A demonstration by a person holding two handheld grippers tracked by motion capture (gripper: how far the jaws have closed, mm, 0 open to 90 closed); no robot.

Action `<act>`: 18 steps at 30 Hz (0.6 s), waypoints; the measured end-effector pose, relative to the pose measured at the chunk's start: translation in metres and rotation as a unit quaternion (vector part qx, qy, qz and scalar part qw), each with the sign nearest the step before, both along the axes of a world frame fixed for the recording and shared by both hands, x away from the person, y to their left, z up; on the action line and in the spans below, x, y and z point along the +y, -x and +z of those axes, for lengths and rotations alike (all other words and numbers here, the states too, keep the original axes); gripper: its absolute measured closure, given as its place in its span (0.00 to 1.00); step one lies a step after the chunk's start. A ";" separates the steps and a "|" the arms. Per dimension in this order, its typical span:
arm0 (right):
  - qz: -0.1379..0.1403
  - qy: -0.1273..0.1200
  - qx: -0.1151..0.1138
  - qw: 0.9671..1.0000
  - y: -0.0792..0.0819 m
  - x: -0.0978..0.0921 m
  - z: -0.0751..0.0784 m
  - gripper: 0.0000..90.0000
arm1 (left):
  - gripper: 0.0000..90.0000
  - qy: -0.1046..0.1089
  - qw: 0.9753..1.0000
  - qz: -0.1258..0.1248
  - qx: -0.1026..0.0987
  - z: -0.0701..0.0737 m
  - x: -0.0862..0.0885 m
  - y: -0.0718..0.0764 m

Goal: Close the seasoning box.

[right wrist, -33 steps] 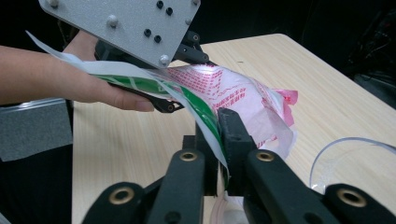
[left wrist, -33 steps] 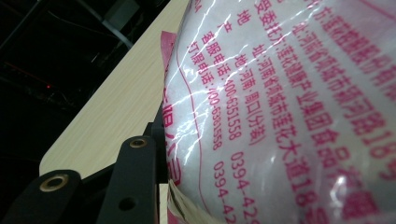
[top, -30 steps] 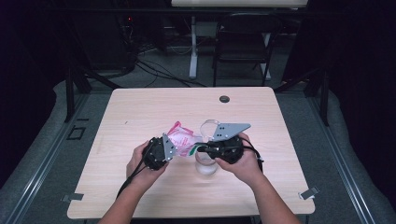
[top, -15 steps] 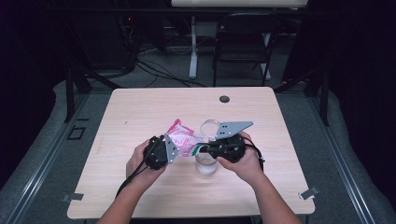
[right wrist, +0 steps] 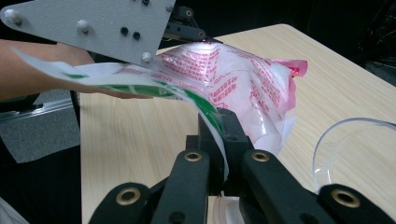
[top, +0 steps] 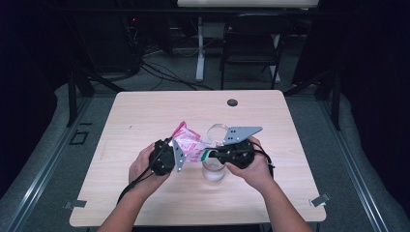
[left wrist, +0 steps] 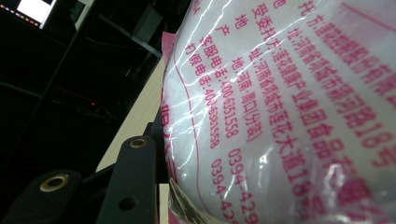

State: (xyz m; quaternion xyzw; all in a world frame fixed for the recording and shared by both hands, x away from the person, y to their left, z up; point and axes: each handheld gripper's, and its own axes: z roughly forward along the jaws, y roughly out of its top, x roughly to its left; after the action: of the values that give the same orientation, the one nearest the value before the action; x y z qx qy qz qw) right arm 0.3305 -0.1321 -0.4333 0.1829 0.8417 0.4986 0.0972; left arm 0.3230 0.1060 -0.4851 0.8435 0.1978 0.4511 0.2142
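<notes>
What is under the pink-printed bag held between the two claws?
Below the bag stands a clear glass on the table, under its right claw end. The glass's contents cannot be made out.

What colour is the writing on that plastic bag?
Pink-red print on the clear plastic bag of white powder, best in the left gripper view.

bag (top: 189, 145): clear w/ pink print, green-white edge | grippers: blk | table (top: 145, 116): lt wood
</notes>
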 end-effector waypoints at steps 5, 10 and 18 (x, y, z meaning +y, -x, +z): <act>0.000 -0.002 0.002 1.000 -0.001 -0.002 0.000 1.00 | 0.68 -0.017 1.000 -0.004 -0.006 0.003 -0.001 0.000; 0.000 -0.001 0.003 1.000 -0.001 -0.002 0.000 1.00 | 0.68 -0.028 0.999 -0.005 -0.016 0.004 -0.001 0.000; 0.000 0.005 0.004 1.000 -0.001 -0.002 -0.002 1.00 | 0.68 -0.044 0.998 -0.003 -0.040 0.003 -0.002 0.002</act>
State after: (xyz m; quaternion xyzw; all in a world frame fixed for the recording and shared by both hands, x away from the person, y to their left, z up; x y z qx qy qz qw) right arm 0.3314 -0.1340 -0.4348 0.1842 0.8445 0.4938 0.0950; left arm 0.3210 0.1041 -0.4825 0.8339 0.1669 0.4922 0.1858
